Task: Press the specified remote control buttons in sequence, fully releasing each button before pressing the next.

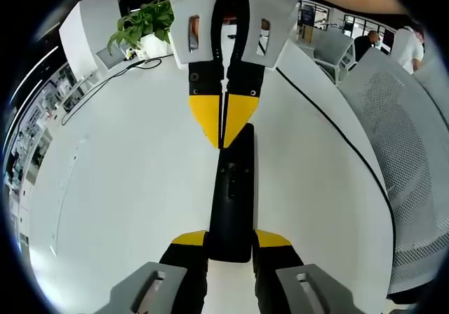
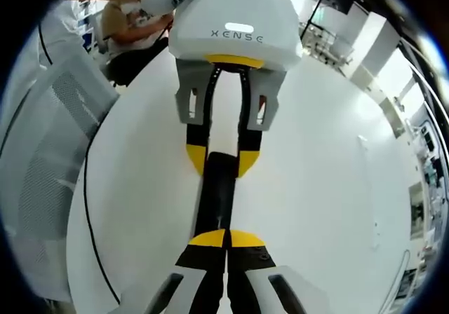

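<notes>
Black and slim, the long plastic remote control (image 1: 231,195) lies on the white tabletop (image 1: 126,188), and it runs between the two tools. In the left gripper view the left hand-held gripper (image 1: 231,242) has its yellow-tipped jaws on both sides of the near end of the remote, clamped on its edges. From 12 o'clock in this view comes the right hand-held gripper (image 1: 223,121), with its yellow tips drawn together into one point that rests at the far end of the remote, towards 12 o'clock. In the right gripper view the same closed tips (image 2: 226,238) sit on the dark body (image 2: 216,195) at 6 o'clock.

To do this step well, I think the left tool should keep the remote steady and flat. The right tool should push straight down on one button, then lift completely before it goes to the next one. The buttons themselves are too dark to distinguish.

One word can be read: "XENSE" on the white housing (image 2: 235,26) of the left tool. A green plant (image 1: 144,21) stands at 11 o'clock.
</notes>
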### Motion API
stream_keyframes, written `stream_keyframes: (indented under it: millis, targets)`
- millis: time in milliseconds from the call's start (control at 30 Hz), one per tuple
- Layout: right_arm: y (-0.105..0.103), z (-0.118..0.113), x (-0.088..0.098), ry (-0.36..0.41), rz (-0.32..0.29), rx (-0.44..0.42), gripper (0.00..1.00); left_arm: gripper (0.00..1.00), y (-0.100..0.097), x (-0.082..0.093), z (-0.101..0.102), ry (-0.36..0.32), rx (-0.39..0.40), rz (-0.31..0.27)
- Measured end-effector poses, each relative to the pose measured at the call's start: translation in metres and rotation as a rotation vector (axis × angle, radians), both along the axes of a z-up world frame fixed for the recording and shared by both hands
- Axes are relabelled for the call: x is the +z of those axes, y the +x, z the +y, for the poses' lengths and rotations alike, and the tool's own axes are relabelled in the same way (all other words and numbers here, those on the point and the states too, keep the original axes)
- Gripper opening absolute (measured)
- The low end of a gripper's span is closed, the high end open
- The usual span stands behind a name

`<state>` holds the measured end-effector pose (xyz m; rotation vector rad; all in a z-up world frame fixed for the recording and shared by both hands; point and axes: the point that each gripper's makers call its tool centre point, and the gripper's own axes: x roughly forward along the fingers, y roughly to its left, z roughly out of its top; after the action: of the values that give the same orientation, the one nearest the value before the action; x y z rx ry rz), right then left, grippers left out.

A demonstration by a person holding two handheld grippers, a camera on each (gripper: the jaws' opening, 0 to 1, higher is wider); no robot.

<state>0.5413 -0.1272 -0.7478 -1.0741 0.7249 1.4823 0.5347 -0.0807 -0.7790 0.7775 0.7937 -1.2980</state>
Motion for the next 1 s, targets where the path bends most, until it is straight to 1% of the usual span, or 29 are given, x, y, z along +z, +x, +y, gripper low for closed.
stream_keyframes:
  millis: [633, 1000]
  targets:
    - [0.006, 0.006, -0.011, -0.004, 0.033, -0.003, 0.00, 0.23, 0.000, 0.000, 0.000, -0.013, 0.002, -0.003]
    - [0.005, 0.011, -0.017, -0.008, 0.047, 0.006, 0.00, 0.23, 0.000, 0.000, 0.001, -0.006, 0.001, -0.010]
